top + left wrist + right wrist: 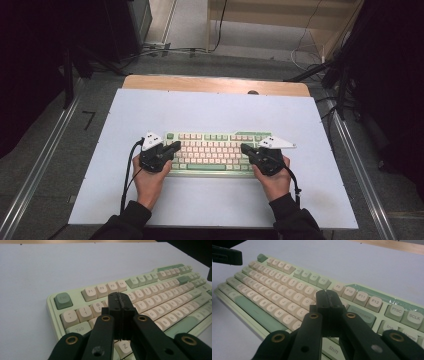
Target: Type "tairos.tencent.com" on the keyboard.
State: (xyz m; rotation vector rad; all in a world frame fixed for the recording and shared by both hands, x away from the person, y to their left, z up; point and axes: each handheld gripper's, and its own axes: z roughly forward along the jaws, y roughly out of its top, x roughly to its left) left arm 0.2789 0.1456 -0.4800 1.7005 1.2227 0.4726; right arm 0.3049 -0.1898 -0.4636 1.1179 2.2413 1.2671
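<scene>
Pale lavender board [210, 107] covers a wooden table [215, 84]; grey floor [50, 145], cables and dark stands lie around it. A green and cream keyboard [215, 150] lies on the board's near half. The left gripper [176, 145] and right gripper [243, 148], both closed and empty, hover over its ends.

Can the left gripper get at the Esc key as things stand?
Probably yes. The left gripper, shut, hovers over the keyboard's number row, and Esc sits nearby with nothing between them.
</scene>
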